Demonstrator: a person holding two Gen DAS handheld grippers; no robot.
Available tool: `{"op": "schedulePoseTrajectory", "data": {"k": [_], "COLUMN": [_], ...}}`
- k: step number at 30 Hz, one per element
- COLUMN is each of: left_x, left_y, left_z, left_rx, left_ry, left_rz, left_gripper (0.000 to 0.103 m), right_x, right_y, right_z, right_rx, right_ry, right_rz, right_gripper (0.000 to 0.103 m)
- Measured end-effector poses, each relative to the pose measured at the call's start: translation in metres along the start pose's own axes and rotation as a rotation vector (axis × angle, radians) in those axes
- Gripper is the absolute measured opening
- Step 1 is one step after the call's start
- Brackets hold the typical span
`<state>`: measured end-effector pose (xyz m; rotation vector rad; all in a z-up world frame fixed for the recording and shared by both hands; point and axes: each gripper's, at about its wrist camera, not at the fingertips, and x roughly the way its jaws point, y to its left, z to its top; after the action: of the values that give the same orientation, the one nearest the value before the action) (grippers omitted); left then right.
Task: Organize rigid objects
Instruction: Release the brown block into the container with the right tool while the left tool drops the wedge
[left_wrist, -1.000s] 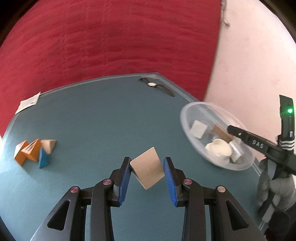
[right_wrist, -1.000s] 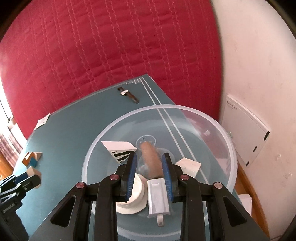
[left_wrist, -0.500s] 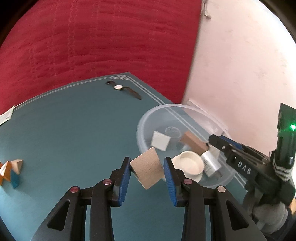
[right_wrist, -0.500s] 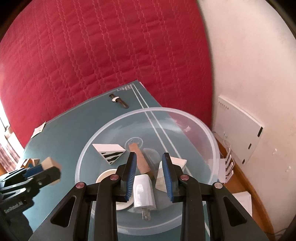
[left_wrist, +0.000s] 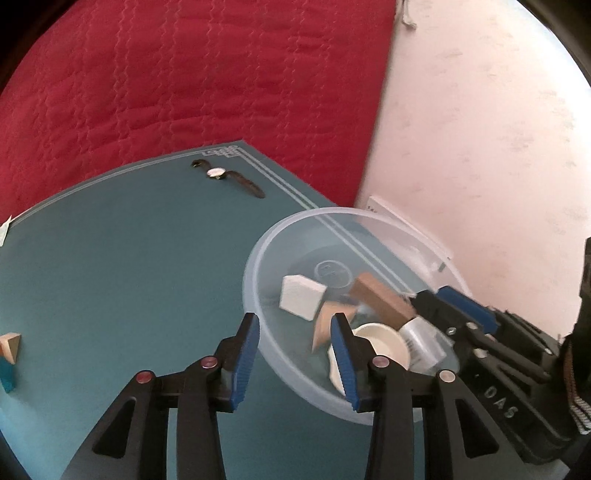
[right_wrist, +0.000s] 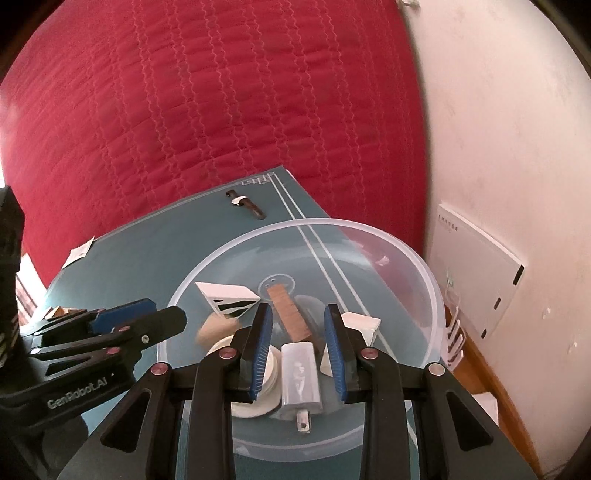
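I am holding my left gripper (left_wrist: 295, 354) spread wide and empty; the light, stiff wooden block (left_wrist: 325, 323) is tumbling inside the clear bowl (left_wrist: 255, 258), center-right, graspable across flat faces.

Only readable stuff is on the grippers tbh — right gripper (left_wrist: 461, 314) body says "DAS" in the left wrist cam, and left gripper (right_wrist: 147, 317) has "GenRobot.AI" on its side. Wall panel (right_wrist: 476, 273) markings — too small to read.
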<state>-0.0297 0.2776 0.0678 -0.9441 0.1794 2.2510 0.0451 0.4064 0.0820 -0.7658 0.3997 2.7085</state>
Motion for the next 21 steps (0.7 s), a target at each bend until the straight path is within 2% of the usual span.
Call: {"op": "schedulePoseTrajectory", "data": {"k": [5,8,14,21], "left_x": [-0.003,-0.007,-0.015,-0.025], "left_y": [0.010,0.014,0.024,0.044], "left_z": [-0.004,-0.006,-0.013,-0.022], "left_rx": [-0.014,-0.022,-0.028,-0.066], "left_ry": [0.007,0.003,-0.013,-0.021], "left_rz": [0.023,0.045,0.100,0.176], "left_gripper": [0.045,0.059,0.079,0.081], "right_x": [0.001,-0.001,-0.004,-0.011], "right_y": [0.003,0.006,0.014,0.032], "right_z": [-0.002,-0.002,-0.005,-0.011], "right_rx": [-0.011,-0.022,-0.055,-0.109], "right_ry": [-0.002,-0.005,-0.020,-0.040], "right_rz": [-0.013,-0.017,-0.023,-0.013], "right_gripper": [0.031,0.031,0.035,0.038]}}
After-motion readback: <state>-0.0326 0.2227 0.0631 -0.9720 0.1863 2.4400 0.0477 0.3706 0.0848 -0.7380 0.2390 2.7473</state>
